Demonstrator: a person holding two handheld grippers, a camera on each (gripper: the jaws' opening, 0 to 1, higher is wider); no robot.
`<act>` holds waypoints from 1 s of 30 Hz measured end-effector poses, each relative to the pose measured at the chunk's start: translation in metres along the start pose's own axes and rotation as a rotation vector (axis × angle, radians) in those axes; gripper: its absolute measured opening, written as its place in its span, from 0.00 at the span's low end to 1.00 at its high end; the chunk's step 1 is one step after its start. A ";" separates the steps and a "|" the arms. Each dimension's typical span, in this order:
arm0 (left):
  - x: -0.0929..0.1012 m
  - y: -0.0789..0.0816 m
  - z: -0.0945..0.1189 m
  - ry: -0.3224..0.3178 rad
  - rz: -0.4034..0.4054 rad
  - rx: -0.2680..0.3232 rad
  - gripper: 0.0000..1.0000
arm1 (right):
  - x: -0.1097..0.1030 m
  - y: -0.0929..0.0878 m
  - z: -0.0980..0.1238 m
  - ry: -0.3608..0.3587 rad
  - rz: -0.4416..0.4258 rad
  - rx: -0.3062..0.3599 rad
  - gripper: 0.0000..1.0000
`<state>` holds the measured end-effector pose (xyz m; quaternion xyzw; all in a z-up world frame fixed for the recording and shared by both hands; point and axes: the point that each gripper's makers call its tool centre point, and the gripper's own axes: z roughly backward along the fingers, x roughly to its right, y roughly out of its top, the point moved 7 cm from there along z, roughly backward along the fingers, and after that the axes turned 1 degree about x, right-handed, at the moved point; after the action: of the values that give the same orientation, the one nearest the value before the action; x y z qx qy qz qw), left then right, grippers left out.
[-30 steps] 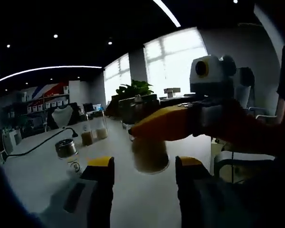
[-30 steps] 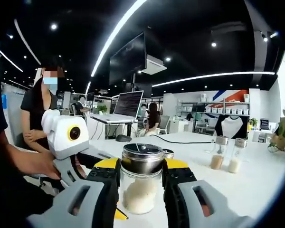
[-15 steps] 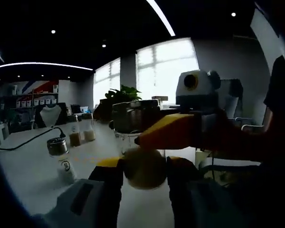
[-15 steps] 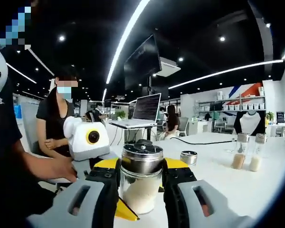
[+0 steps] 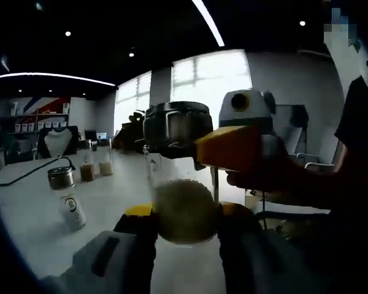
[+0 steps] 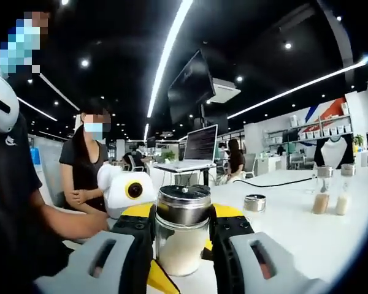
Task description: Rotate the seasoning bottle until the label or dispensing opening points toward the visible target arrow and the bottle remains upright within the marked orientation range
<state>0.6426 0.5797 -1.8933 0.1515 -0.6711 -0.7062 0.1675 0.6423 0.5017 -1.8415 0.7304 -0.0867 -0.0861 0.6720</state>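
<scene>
The seasoning bottle is a clear glass jar with a metal lid, holding pale granules and standing upright. My right gripper is shut on it just under the lid. In the left gripper view the same bottle stands close up between my own jaws, with its lid above. My left gripper is shut on the bottle's lower part. The right gripper's yellow jaw reaches in from the right and clasps the bottle higher up. The left gripper's white body sits left of the bottle. I see no arrow mark.
A small metal-lidded bottle and two tall shakers stand on the white table. A round tin and a laptop lie further off. One person stands at the left, and a hand holds the right gripper.
My left gripper has come up to the bottle and its jaws have narrowed onto the lower part. The right gripper has kept its hold while both views swung.
</scene>
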 end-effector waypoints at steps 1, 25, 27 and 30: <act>0.001 0.000 0.001 -0.007 -0.005 -0.009 0.39 | 0.000 0.000 0.000 0.003 0.001 -0.003 0.32; -0.014 0.000 -0.001 0.638 -0.296 -0.090 0.39 | 0.019 -0.010 -0.011 -0.373 -0.106 0.027 0.34; -0.010 -0.001 -0.003 0.645 -0.292 -0.087 0.39 | 0.019 -0.011 -0.011 -0.402 -0.121 0.037 0.34; -0.010 0.000 -0.002 0.657 -0.282 -0.075 0.39 | 0.017 -0.011 -0.013 -0.434 -0.128 0.068 0.34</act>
<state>0.6525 0.5821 -1.8939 0.4555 -0.5276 -0.6599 0.2805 0.6621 0.5110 -1.8519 0.7211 -0.1856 -0.2807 0.6057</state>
